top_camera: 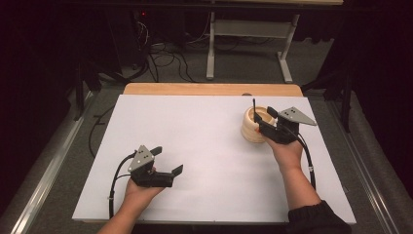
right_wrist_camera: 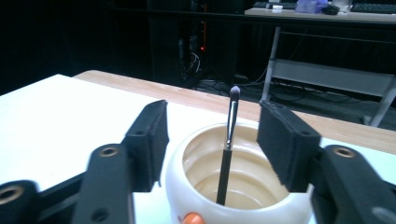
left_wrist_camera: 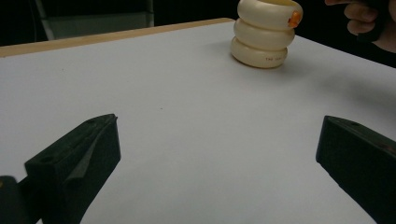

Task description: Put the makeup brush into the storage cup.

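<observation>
A cream ribbed pot [top_camera: 250,129] stands at the far right of the white mat [top_camera: 204,141]. A thin black brush [top_camera: 253,105] stands upright in it, bristles up. My right gripper [top_camera: 263,116] hovers at the pot's rim, open. In the right gripper view the brush [right_wrist_camera: 228,154] rises from the pot [right_wrist_camera: 250,184] between the two jaws of my right gripper [right_wrist_camera: 212,130], with a gap on either side. My left gripper [top_camera: 168,160] rests near the front left, open and holding nothing. In the left gripper view the jaws of my left gripper [left_wrist_camera: 219,135] stand wide, with the pot [left_wrist_camera: 266,35] far ahead.
A wooden table edge [top_camera: 209,89] runs behind the mat. Beyond it, on the floor, are a grey metal frame [top_camera: 248,29] and loose cables [top_camera: 165,61]. The pot carries a small orange mark [left_wrist_camera: 294,18] near its rim.
</observation>
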